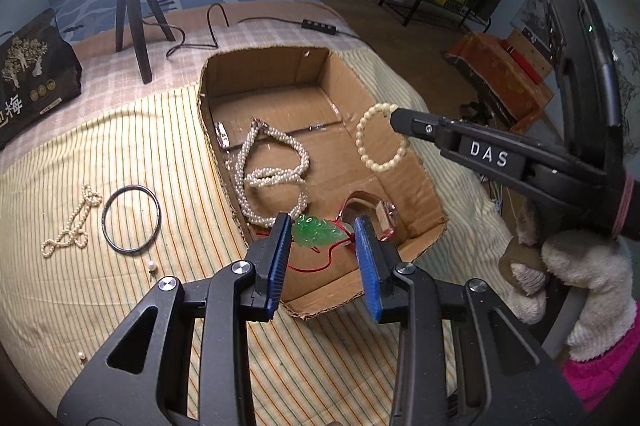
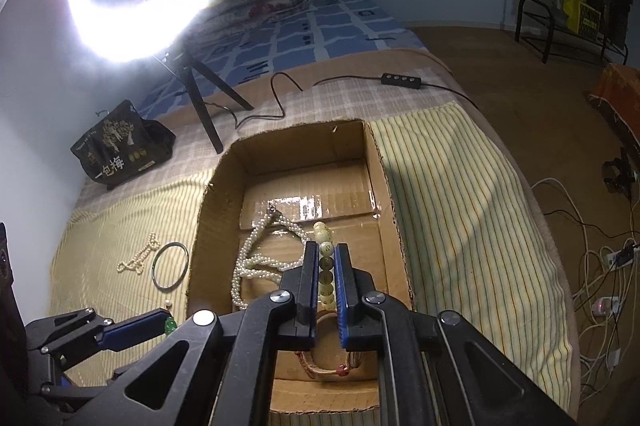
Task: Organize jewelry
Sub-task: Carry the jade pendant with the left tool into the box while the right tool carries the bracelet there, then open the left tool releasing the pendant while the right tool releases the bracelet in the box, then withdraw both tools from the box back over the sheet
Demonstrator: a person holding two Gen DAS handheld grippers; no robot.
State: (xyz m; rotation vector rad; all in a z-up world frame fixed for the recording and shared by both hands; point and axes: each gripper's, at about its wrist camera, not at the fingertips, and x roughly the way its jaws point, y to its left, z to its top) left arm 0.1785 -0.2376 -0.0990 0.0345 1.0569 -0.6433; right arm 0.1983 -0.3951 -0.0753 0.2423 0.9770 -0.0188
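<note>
An open cardboard box [image 1: 416, 182] [image 2: 384, 186] lies on the striped cloth. Inside it lie a thick pearl necklace [image 1: 272, 174] [image 2: 256, 262], a green jade pendant [image 1: 316, 232] on a red cord, and a clear bangle [image 1: 372, 210] [image 2: 328, 366]. My left gripper [image 1: 324, 258] is open over the box's near end, with the pendant between its fingers. My right gripper [image 2: 325, 278] [image 1: 394, 116] is shut on a cream bead bracelet [image 1: 380, 138] [image 2: 325, 266], held above the box. A thin pearl strand [image 1: 72, 222] [image 2: 138, 258] and a dark bangle [image 1: 131, 219] [image 2: 171, 266] lie left of the box.
Loose pearl earrings [image 1: 152, 266] lie on the cloth at the left. A ring light on a tripod [image 1: 134, 14] [image 2: 200, 94] and a black bag [image 1: 32, 78] [image 2: 120, 150] stand behind. A cable with a remote [image 1: 320, 24] runs behind the box. The floor is to the right.
</note>
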